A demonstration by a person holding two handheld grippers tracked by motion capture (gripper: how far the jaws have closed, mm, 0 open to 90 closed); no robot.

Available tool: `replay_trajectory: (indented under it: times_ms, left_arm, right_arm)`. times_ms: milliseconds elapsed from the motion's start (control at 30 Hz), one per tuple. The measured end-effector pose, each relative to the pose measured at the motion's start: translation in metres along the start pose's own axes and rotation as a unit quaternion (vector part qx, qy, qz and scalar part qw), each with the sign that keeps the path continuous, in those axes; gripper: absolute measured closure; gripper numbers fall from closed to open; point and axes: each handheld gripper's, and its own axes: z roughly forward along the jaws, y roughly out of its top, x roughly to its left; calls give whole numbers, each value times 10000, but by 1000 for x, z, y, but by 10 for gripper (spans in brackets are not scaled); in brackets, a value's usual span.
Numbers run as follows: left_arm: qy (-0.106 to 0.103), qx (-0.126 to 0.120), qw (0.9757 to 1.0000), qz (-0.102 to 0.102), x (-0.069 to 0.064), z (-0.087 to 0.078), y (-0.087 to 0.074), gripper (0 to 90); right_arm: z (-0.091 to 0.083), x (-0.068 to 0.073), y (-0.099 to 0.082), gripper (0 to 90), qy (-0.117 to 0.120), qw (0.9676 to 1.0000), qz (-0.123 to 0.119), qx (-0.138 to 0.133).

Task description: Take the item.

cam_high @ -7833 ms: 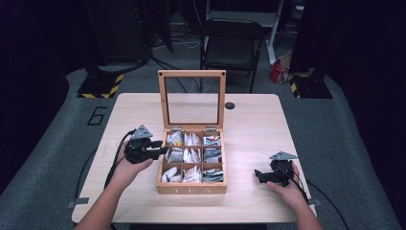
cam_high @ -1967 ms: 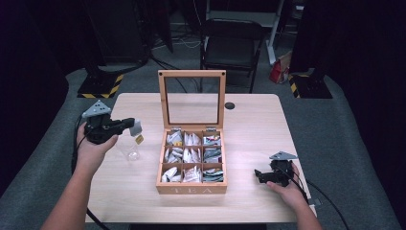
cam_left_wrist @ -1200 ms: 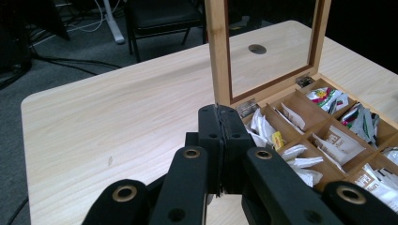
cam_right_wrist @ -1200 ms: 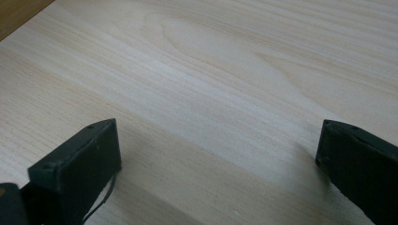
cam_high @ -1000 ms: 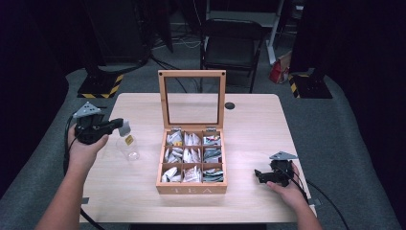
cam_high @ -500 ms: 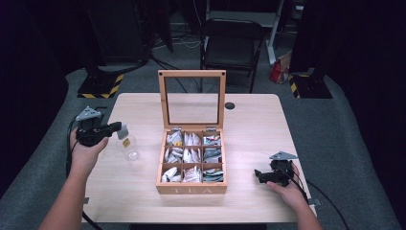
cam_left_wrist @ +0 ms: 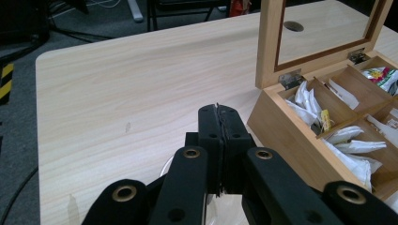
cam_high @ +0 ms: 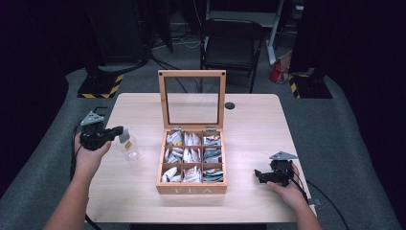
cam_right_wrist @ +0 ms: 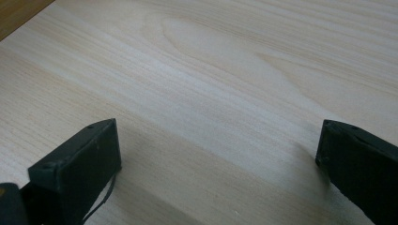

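Observation:
A wooden tea box (cam_high: 191,189) stands open mid-table, its glass lid (cam_high: 191,73) upright and its compartments full of tea bags. Left of it is a small clear glass (cam_high: 131,152). My left gripper (cam_high: 119,130) is shut on a tea bag (cam_high: 125,138) that hangs at the glass's mouth. In the left gripper view the jaws (cam_left_wrist: 219,112) are pressed together on a thin edge, and the box (cam_left_wrist: 281,126) lies to their right. My right gripper (cam_high: 258,175) rests open on the table at the front right, with bare wood between its jaws (cam_right_wrist: 218,145).
The wooden table (cam_high: 249,120) has a round cable hole (cam_high: 230,105) behind the box. A black chair (cam_high: 232,45) stands beyond the far edge. The floor around is dark, with cables and stands.
My left gripper carried a tea bag from the box out to the left, then sank with it towards the glass. The right gripper has stayed in place.

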Motion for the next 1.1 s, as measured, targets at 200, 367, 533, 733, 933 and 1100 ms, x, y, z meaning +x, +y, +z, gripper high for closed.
replay_trajectory:
  times_ms: [200, 367, 533, 733, 933, 1100]
  left_arm:
    - [22, 58, 10000, -34, 0, 6, -7, 893]
    - [32, 134, 9999, -85, 1, 11, -14, 893]
    - [45, 180, 9997, -130, 2, 14, -20, 892]
    - [24, 233, 9996, -184, 4, 18, -26, 892]
    - [37, 248, 9993, -260, 4, 21, -30, 889]
    - [16, 279, 9993, -246, 4, 21, -30, 871]
  right_arm:
    - [0, 0, 0, 0, 0, 10000, -1, -1]
    - [0, 0, 0, 0, 0, 10000, -1, -2]
    - [0, 0, 0, 0, 0, 10000, -2, -2]
    - [0, 0, 0, 0, 0, 10000, 1, -5]
    - [0, 0, 0, 0, -1, 10000, -2, -1]
    - [0, 0, 0, 0, 0, 10000, -2, -1]
